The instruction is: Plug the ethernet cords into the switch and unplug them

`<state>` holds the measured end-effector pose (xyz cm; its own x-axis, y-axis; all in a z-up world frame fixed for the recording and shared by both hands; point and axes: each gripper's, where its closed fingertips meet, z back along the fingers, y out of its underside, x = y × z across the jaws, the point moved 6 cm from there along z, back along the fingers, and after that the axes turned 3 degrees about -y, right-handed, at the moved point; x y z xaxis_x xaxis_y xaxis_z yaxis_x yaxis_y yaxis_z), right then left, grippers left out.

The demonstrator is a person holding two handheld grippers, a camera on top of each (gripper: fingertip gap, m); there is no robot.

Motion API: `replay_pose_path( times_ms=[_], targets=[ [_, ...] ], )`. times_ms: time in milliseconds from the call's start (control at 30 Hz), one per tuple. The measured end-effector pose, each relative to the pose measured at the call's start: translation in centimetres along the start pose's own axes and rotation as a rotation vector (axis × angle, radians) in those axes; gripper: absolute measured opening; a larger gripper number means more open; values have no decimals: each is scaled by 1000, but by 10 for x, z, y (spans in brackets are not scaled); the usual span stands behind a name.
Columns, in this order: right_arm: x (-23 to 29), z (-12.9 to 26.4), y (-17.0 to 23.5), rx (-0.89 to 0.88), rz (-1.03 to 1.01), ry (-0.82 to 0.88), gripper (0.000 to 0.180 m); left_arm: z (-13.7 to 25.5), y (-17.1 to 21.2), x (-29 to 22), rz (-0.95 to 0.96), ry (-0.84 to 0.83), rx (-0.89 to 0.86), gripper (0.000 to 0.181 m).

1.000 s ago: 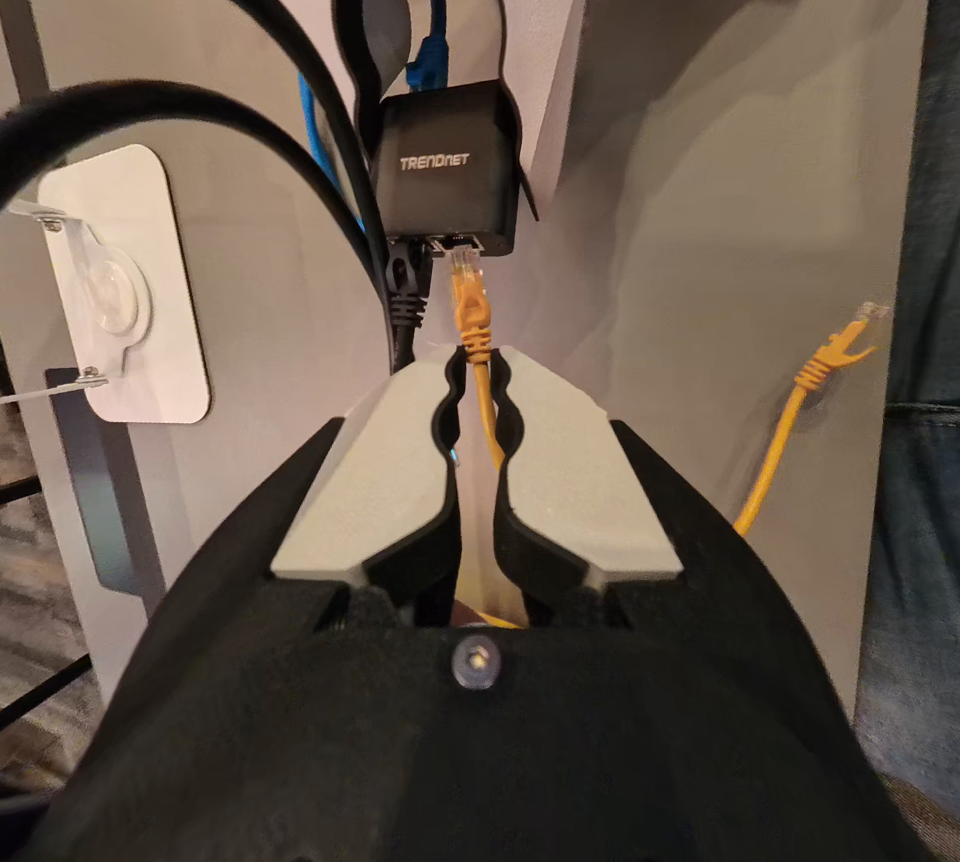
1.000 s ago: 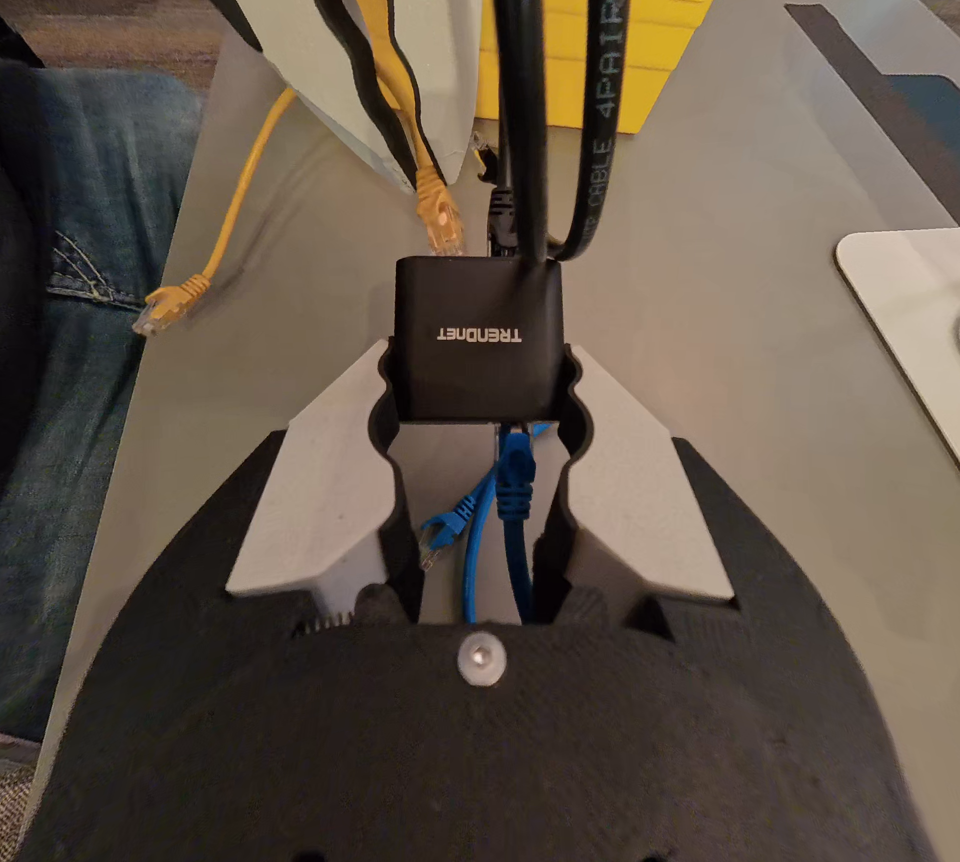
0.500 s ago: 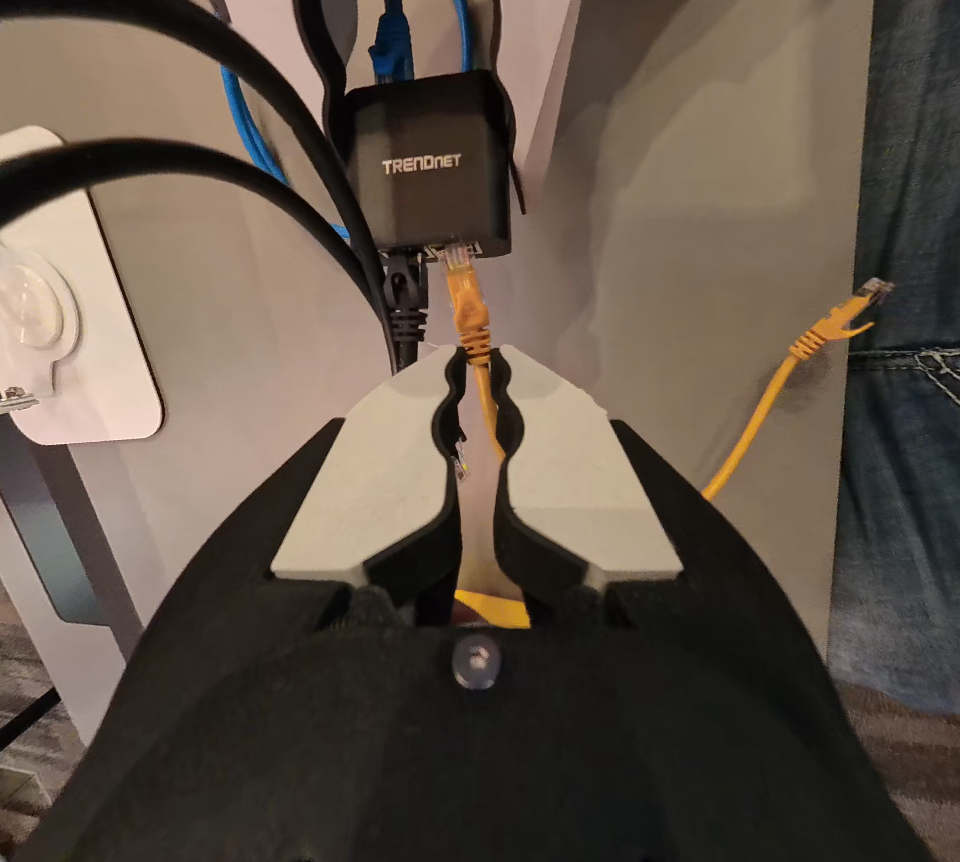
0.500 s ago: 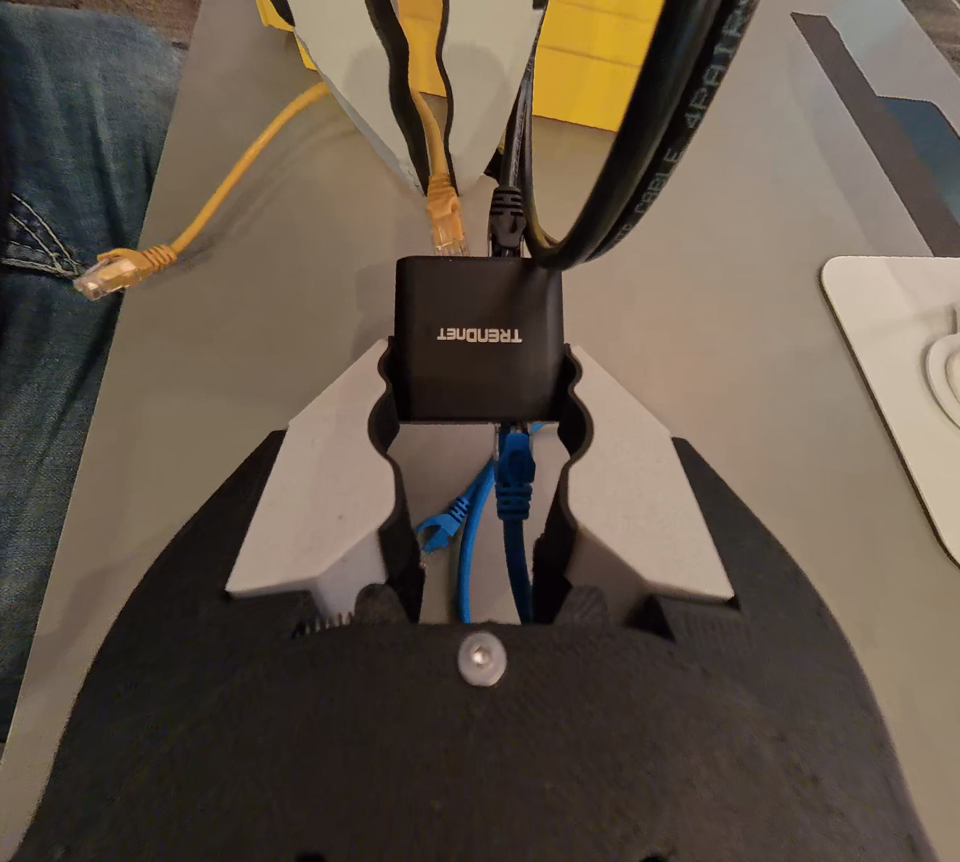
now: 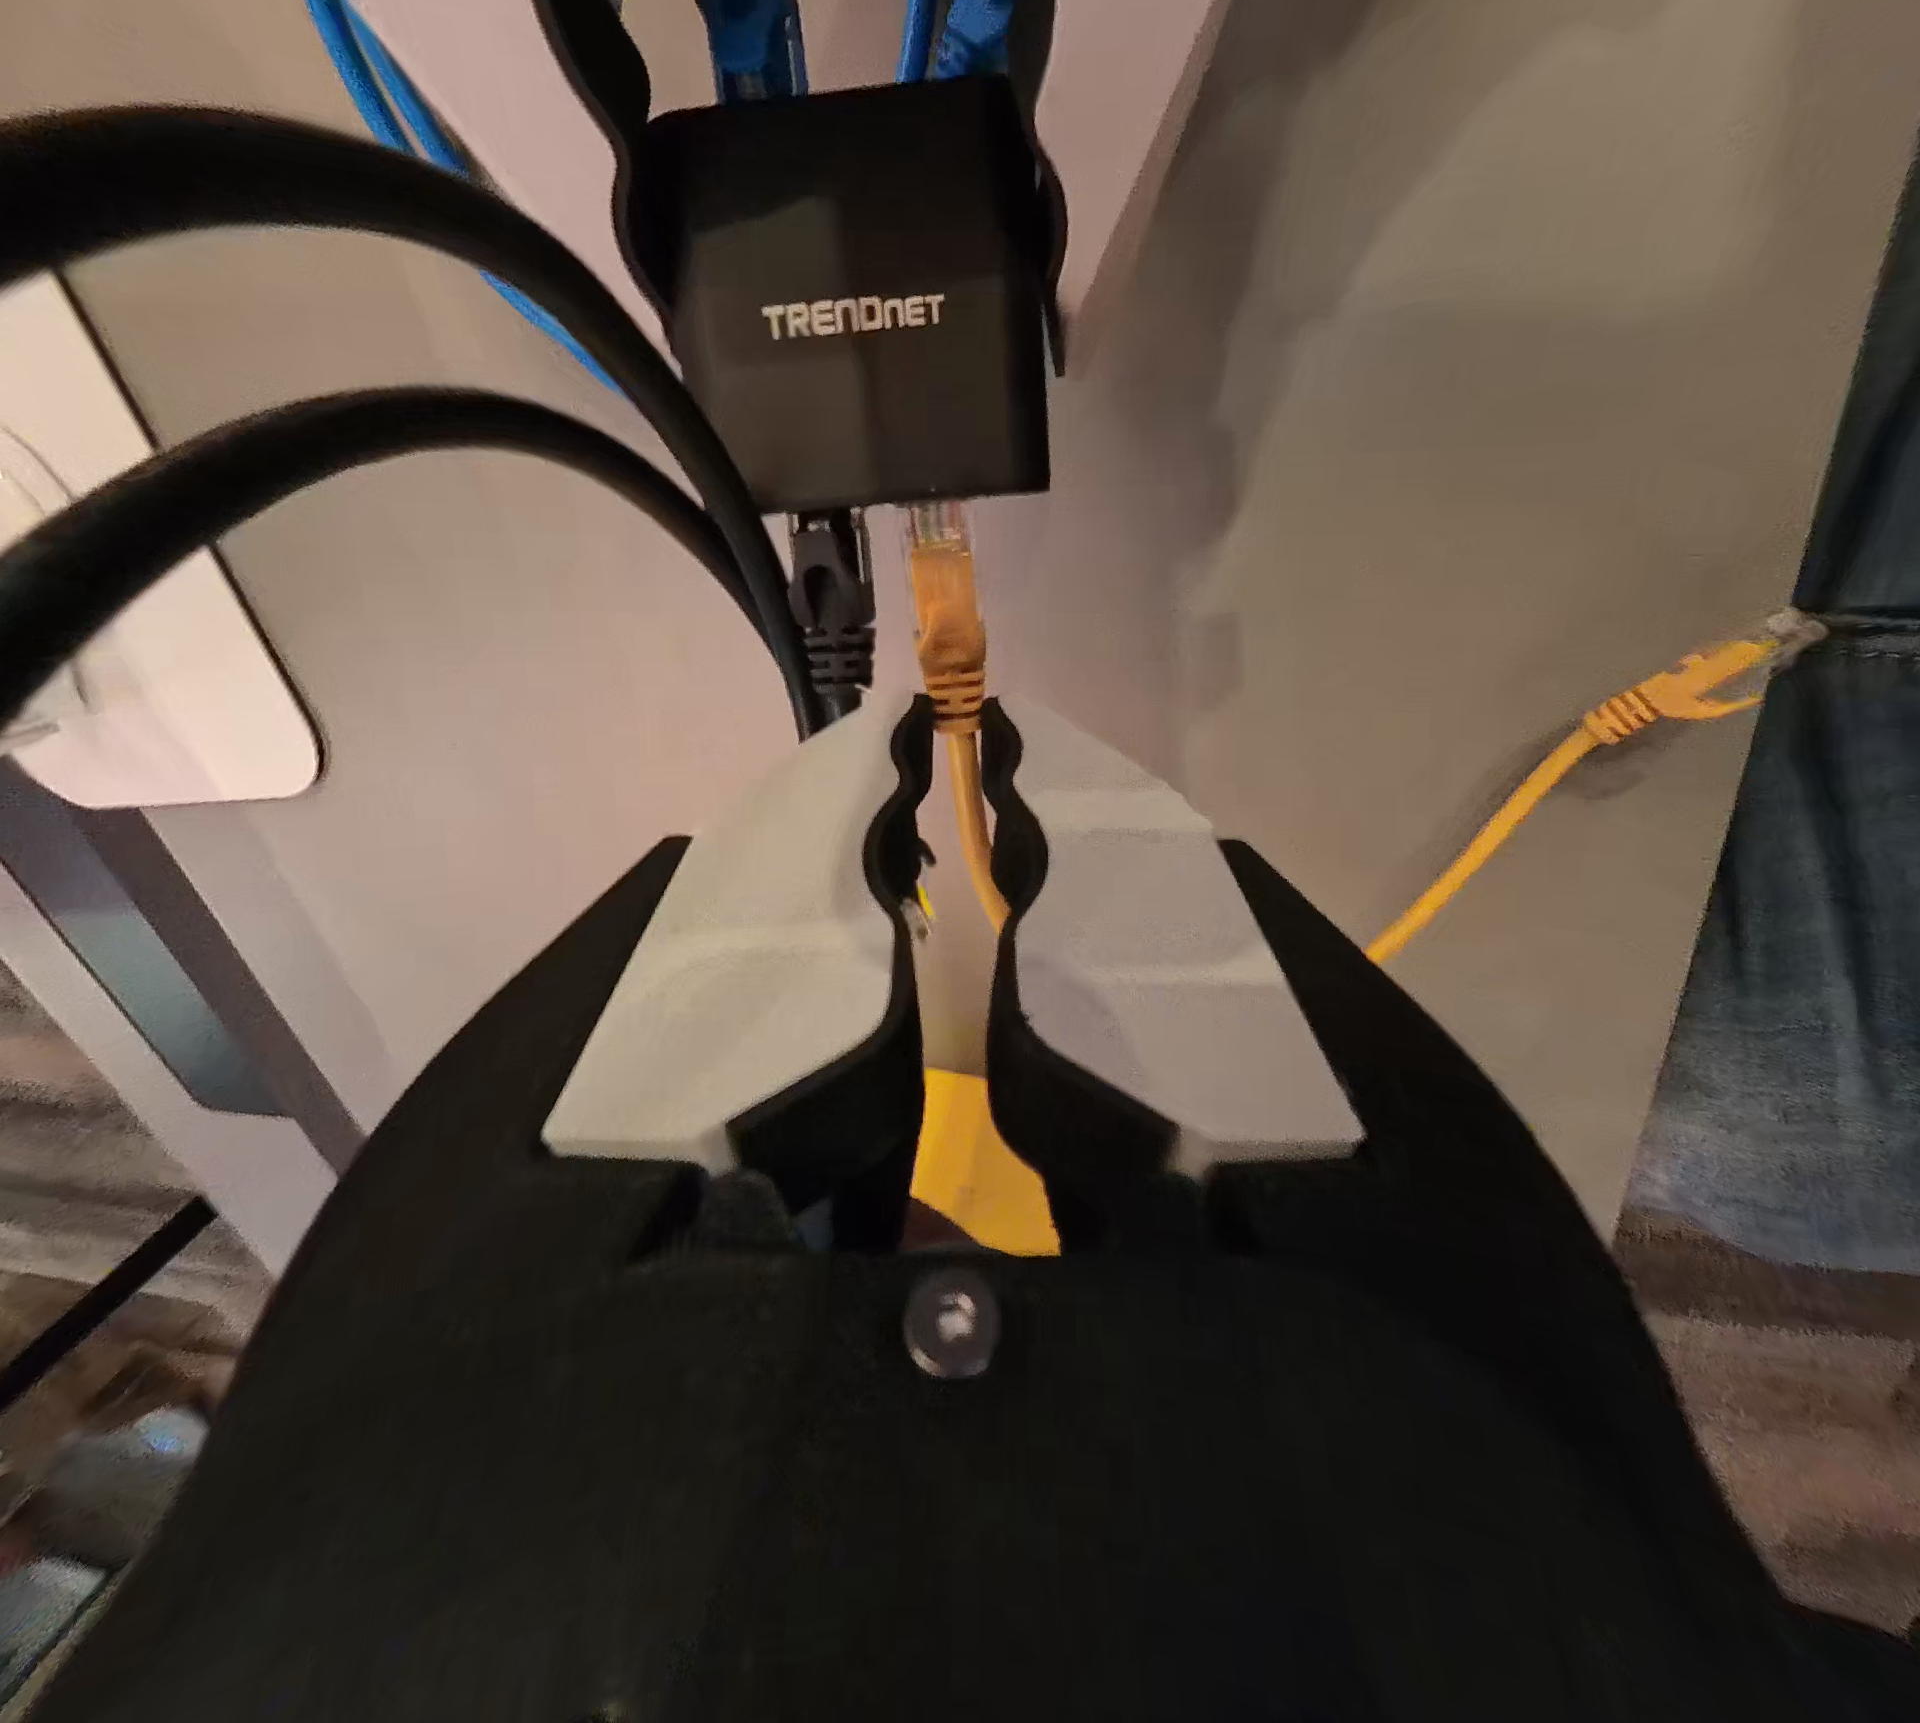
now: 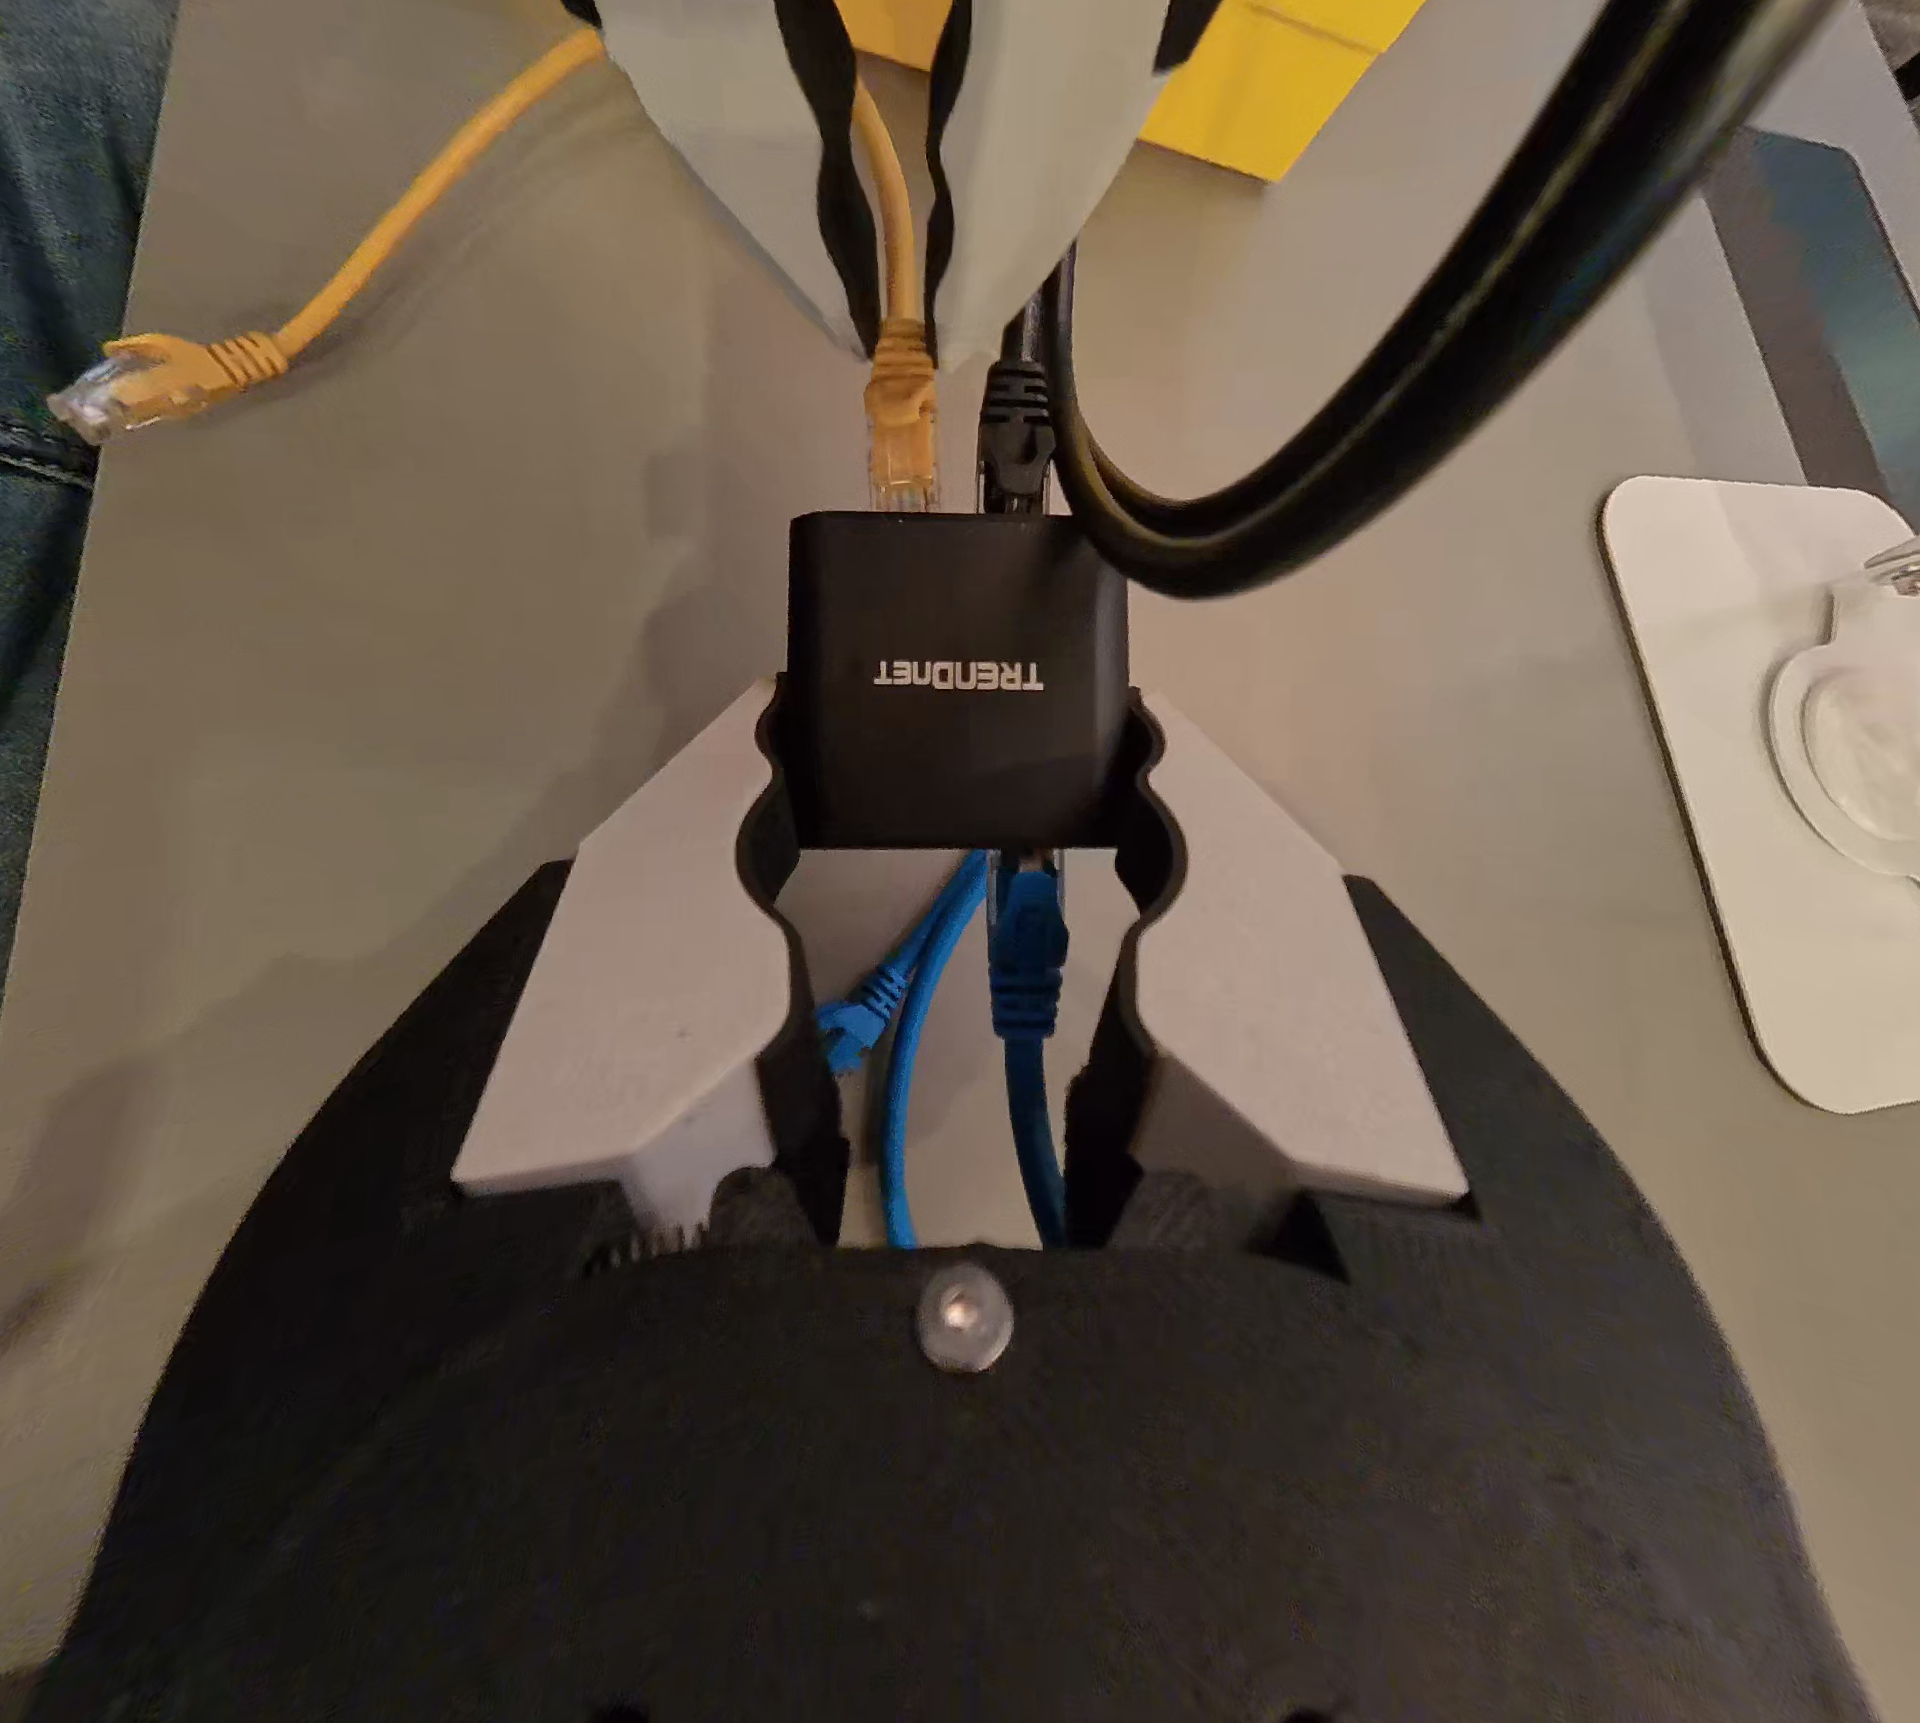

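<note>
R gripper (image 6: 956, 780) clamps the switch (image 6: 956, 665) above the table (image 6: 416, 634). L gripper (image 5: 956, 728) pinches the orange cord (image 5: 971, 842) just behind its plug (image 5: 940, 593), tip at the port beside the black plug (image 5: 828, 593). Prob. best: keep it square w/ the port, push straight, brace the switch.

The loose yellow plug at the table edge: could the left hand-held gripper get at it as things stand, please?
Probably not yet: the left hand-held gripper is shut on the yellow cord at the switch. The loose yellow plug itself lies unobstructed.
</note>
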<state>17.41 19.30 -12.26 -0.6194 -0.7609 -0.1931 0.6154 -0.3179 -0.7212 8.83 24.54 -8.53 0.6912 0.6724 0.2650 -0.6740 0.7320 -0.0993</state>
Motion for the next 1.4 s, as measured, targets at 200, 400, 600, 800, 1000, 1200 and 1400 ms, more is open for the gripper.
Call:
replay_pose_path(
  times_ms=[200,400,600,800,1000,1200,1400],
  targets=[
    [1,-3,-3,3,10,7,60,-8,1,-3,-8,31,36,8],
    [-1,-2,-3,2,8,11,60,-6,0,-1,0,27,34,8],
    [-4,1,-1,-63,-35,5,60,0,-1,5,55,-21,-41,8],
    [-6,0,1,-60,-47,11,59,-2,1,5,111,-70,-97,7],
    [-7,-6,6,-4,-49,28,59,-1,0,4,133,-139,-137,7],
    [-6,-7,5,-10,-57,24,59,-6,1,-1,97,-198,-92,7],
    [-6,-4,3,-47,-72,21,60,-8,5,0,160,-184,-163,8]
  ],
)
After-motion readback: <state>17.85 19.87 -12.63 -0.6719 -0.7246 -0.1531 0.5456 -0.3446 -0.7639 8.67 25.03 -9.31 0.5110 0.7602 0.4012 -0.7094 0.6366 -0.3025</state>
